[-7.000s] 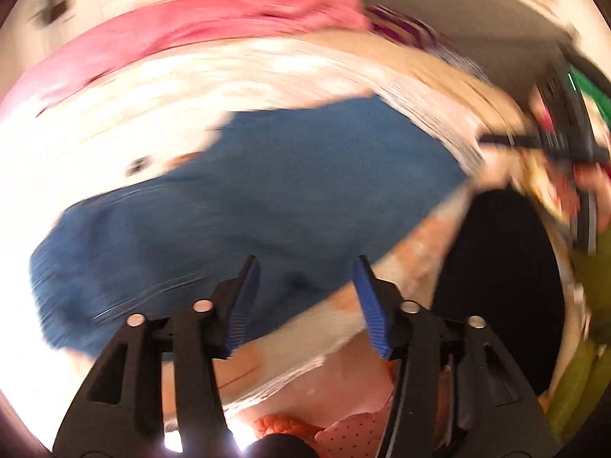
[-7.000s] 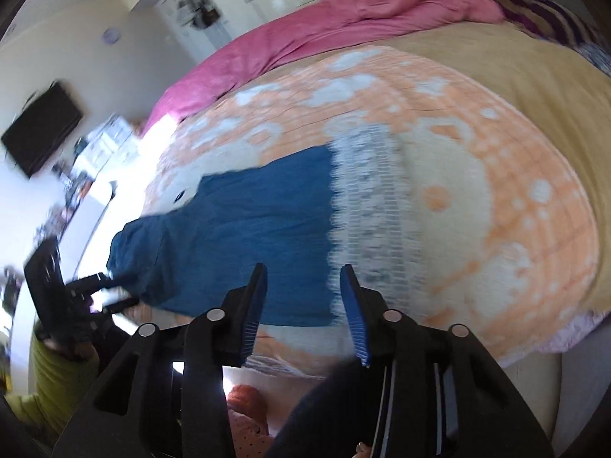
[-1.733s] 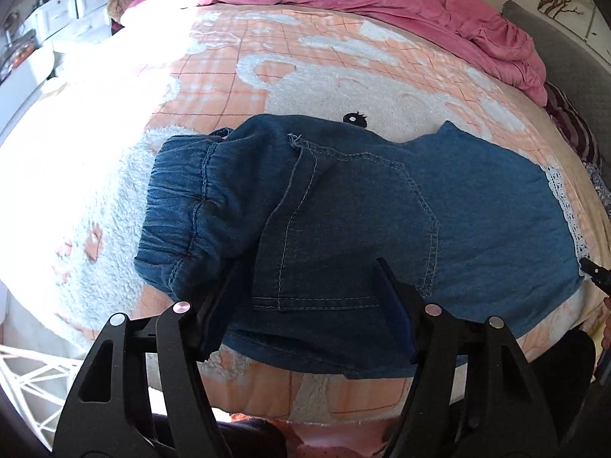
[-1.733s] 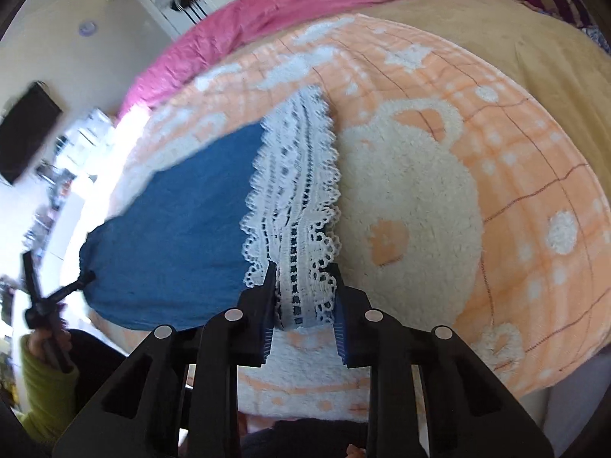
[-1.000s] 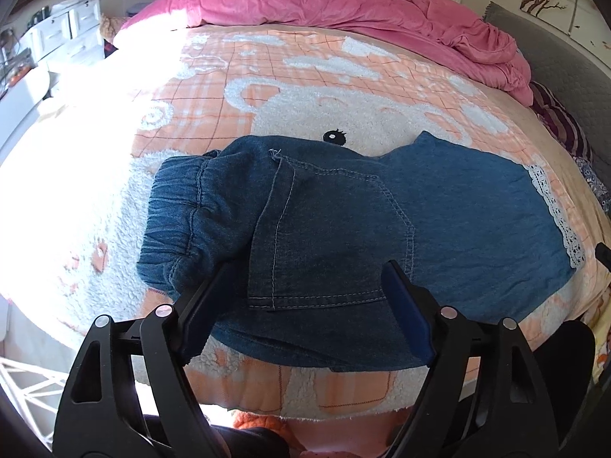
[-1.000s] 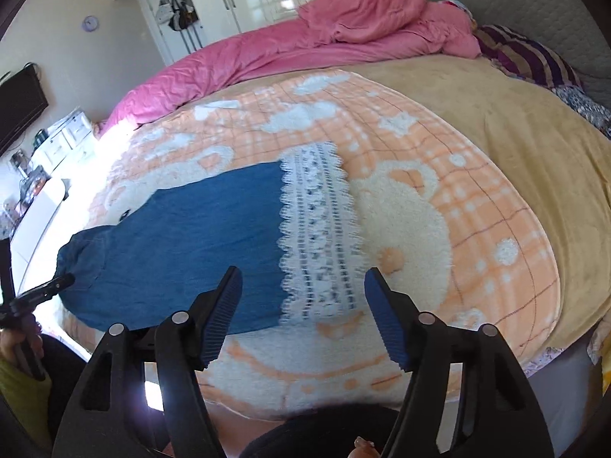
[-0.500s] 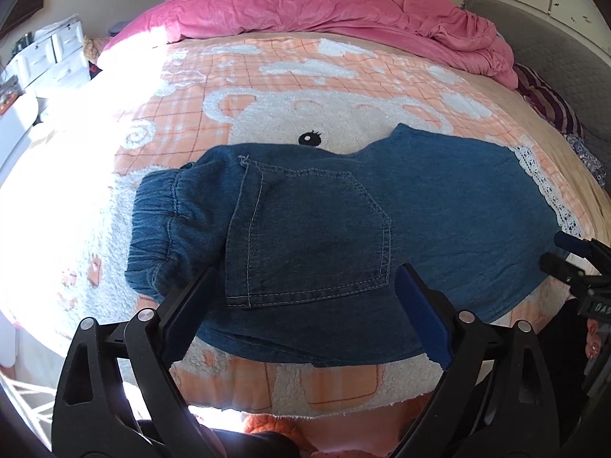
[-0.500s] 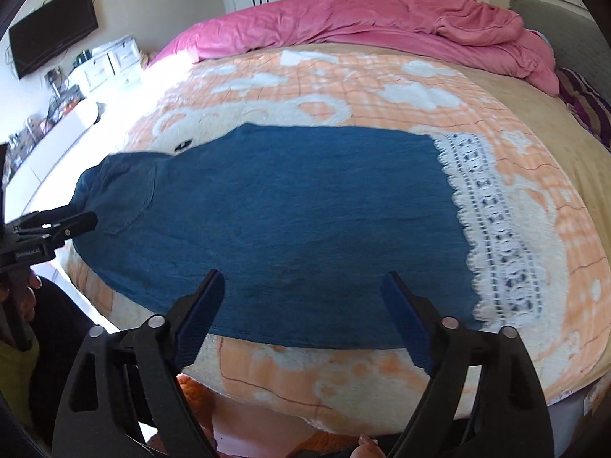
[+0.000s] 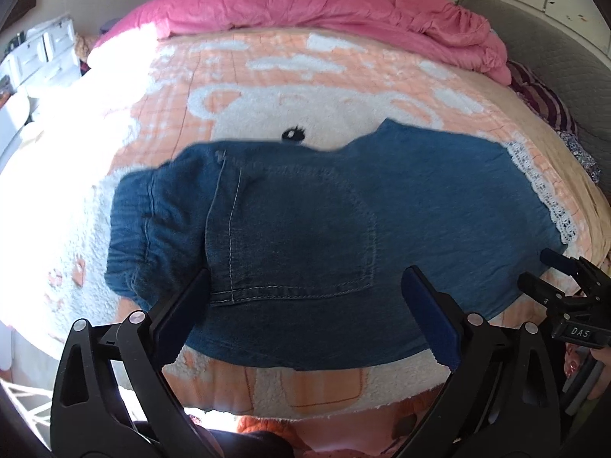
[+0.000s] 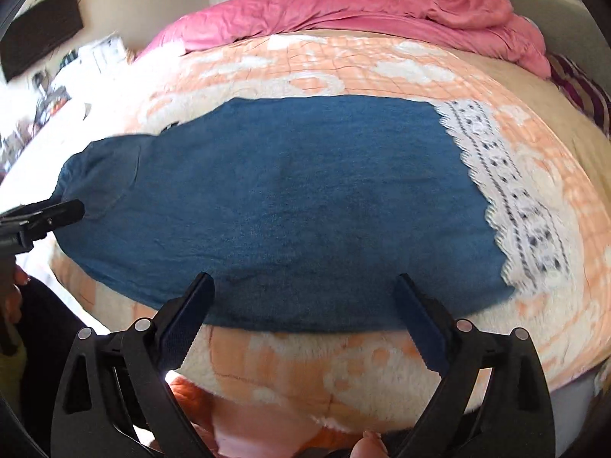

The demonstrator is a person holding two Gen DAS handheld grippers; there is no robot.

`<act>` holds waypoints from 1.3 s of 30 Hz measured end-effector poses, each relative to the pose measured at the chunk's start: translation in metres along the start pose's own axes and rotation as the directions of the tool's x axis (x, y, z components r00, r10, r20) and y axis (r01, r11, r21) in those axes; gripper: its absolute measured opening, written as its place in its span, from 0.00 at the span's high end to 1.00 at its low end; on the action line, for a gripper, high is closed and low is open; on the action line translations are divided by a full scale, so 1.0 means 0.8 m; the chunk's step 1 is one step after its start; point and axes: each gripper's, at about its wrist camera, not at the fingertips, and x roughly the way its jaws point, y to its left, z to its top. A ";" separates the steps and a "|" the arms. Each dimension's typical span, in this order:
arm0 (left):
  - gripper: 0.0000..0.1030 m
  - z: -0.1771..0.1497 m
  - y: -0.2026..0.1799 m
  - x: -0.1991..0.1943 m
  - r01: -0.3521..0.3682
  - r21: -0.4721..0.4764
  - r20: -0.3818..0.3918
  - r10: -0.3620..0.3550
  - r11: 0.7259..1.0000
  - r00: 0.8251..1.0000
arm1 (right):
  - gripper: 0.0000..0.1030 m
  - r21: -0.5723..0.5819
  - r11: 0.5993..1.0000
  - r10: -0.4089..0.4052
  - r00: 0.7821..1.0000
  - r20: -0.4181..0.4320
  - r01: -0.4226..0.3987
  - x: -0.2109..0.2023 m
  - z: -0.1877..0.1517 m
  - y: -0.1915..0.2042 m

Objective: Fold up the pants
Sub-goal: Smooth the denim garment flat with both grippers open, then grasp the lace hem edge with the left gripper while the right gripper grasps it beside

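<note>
One pants point(image 9: 343, 229), two gaping tongs point(image 9: 309, 313)

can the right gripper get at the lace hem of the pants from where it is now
Probably yes. The right gripper is open and holds nothing, hovering over the pants' near edge. The lace hem lies flat and uncovered on the blanket to its right, with nothing between them.

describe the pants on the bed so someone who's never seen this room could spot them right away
On the big bed, find the orange-and-white fleece blanket. The pants lie flat across its near part: dark blue denim, unlike the pink duvet behind, with a white lace hem.
</note>
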 end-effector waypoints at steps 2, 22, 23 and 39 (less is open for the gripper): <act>0.09 0.002 -0.007 -0.009 0.015 0.011 0.042 -0.015 1.000 0.999 | 0.09 0.025 1.000 -0.001 0.999 0.038 0.000 -0.014 0.002 -0.003; 0.09 0.049 -0.131 -0.018 0.092 0.152 0.130 -0.112 0.984 0.985 | 0.07 0.321 0.947 -0.088 0.977 0.194 0.021 -0.074 -0.003 -0.130; 0.09 0.055 -0.145 -0.014 0.104 0.171 0.122 -0.126 0.980 0.984 | 0.07 0.347 0.938 -0.065 0.980 0.190 -0.005 -0.074 -0.006 -0.142; 0.09 0.174 -0.338 0.147 0.287 0.404 -0.118 -0.262 0.869 0.958 | 0.13 0.468 0.871 0.106 0.988 0.114 -0.147 -0.033 -0.008 -0.186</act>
